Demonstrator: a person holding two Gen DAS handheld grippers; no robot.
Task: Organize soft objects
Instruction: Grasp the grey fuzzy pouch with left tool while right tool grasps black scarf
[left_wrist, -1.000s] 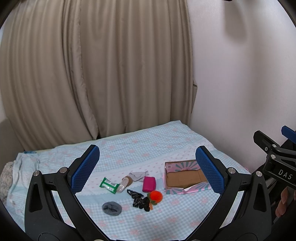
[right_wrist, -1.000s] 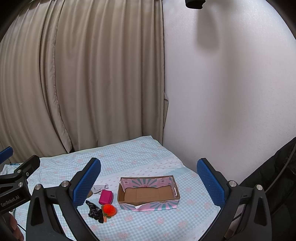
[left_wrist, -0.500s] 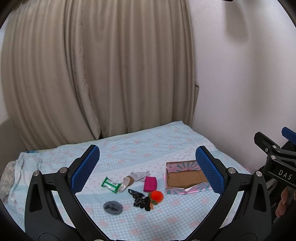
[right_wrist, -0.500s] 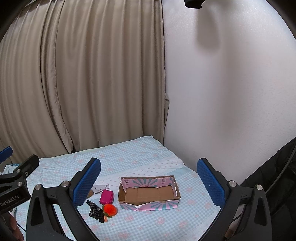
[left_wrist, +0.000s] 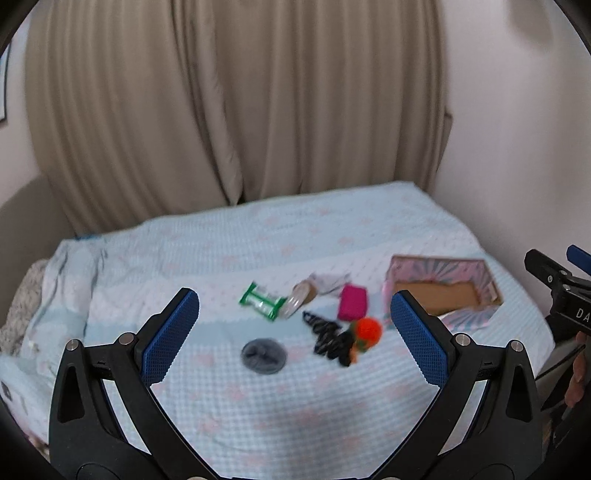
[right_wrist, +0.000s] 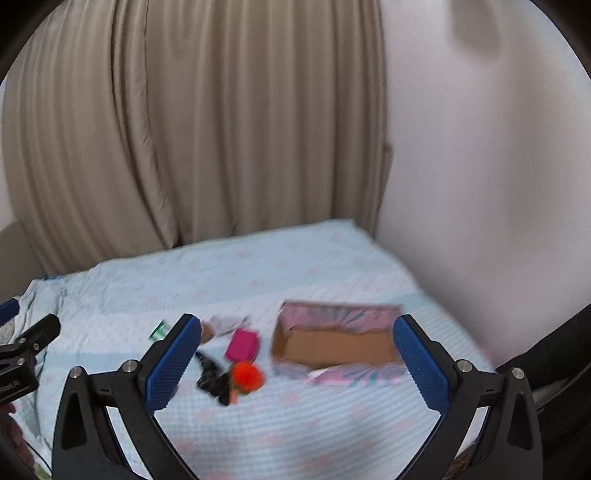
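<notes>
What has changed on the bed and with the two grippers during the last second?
Both grippers have moved forward and tipped down toward the bed, so the items look larger and blurred. The left gripper and right gripper are open and empty, as before. Nothing was grasped or released. The box, pink pouch, orange pompom, green packet and grey sock lie where they were.

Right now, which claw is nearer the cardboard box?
Right. The right claw has the cardboard box between its open fingers' line of sight; the left claw faces the small items beside it.
</notes>
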